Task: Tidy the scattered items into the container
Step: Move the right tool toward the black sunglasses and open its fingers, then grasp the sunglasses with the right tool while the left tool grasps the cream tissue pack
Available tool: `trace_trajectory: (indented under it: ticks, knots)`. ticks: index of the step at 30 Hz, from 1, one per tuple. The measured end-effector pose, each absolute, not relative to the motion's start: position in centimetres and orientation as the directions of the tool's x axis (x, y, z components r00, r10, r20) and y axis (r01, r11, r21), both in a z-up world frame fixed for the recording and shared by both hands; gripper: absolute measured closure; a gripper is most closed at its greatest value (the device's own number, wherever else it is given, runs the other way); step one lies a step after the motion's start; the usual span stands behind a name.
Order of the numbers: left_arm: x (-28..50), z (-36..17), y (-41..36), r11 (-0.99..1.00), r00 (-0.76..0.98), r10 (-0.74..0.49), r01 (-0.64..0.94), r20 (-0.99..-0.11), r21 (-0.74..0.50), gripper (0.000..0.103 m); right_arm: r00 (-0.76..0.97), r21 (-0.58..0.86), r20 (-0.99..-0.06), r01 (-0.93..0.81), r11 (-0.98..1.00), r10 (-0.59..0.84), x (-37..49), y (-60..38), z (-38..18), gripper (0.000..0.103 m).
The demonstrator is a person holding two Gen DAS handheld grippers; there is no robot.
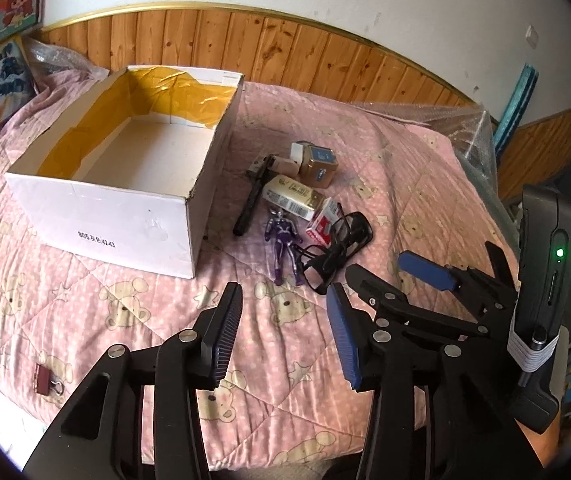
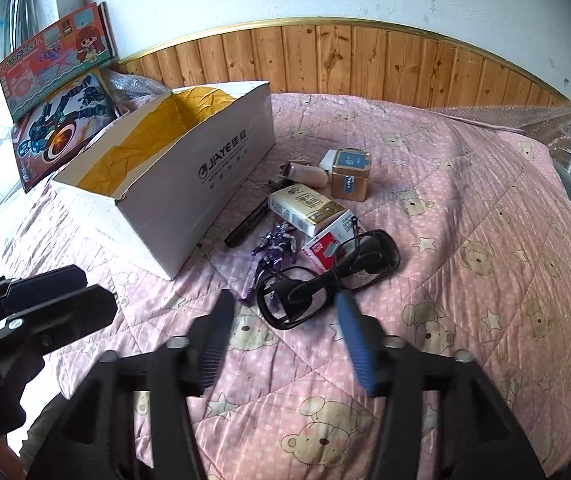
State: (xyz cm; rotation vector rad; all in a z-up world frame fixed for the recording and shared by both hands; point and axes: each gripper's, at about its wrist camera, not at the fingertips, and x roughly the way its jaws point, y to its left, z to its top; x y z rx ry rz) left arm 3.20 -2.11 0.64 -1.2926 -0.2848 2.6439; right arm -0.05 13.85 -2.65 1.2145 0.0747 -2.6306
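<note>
The white cardboard box [image 1: 125, 196] stands in the left half of the left wrist view, on the pink teddy-bear quilt [image 1: 385, 152]. Its inside shows only the white floor and yellow-brown tape on the walls, so I judge that the task is at its start: nothing is packed yet.

All items lie in a cluster just right of the box, in the centre of the frame: a gold tin with a blue lid [image 1: 319, 164], a cream carton [image 1: 291, 197], a small red-and-white box [image 1: 322, 225], a purple toy figure [image 1: 284, 242], a black pen-like stick [image 1: 251, 200] and black glasses [image 2: 325, 280]. A dark red binder clip [image 1: 47, 378] lies apart, at lower left.

The left gripper [image 1: 285, 328] and the right gripper [image 2: 285, 328] both stand wide apart and hold nothing.

The box end reads "805" and "42-43" with characters between; its long side, in the right wrist view, reads "JIAYE". The other labels are too small to read.
</note>
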Motion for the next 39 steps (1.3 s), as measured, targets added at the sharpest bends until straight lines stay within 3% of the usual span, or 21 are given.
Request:
trace_trajectory:
  ticks: [12,19,26,35,39]
  knots:
    - [0.8,-0.1,-1.7,-0.952,-0.571,0.289,-0.085,-0.768,-0.295,0.052,-0.586,0.079,-0.783,0.237,-0.968,-0.207,-2.6,14.3,-3.5,0.040]
    - [-3.3,-0.8,-1.1,-0.916,-0.520,0.375,-0.079,-0.768,-0.394,0.050,-0.563,0.141,-0.791,0.212,-0.967,-0.238,-5.0,16.0,-4.4,0.040]
    - [-9.0,-3.0,-0.1,-0.854,-0.429,0.460,0.024,-0.777,-0.519,0.047,-0.548,0.258,-0.772,0.193,-0.947,-0.322,-7.0,18.8,-5.0,0.040]
    - [-14.8,-6.9,1.1,-0.843,-0.366,0.419,0.183,-0.831,-0.506,0.046,-0.495,0.306,-0.792,0.187,-0.934,-0.358,-10.1,20.5,-7.5,0.040]
    - [-16.6,-8.3,1.3,-0.832,-0.352,0.414,0.229,-0.840,-0.506,0.046,-0.460,0.355,-0.811,0.103,-0.929,-0.361,-11.2,22.1,-8.6,0.040]
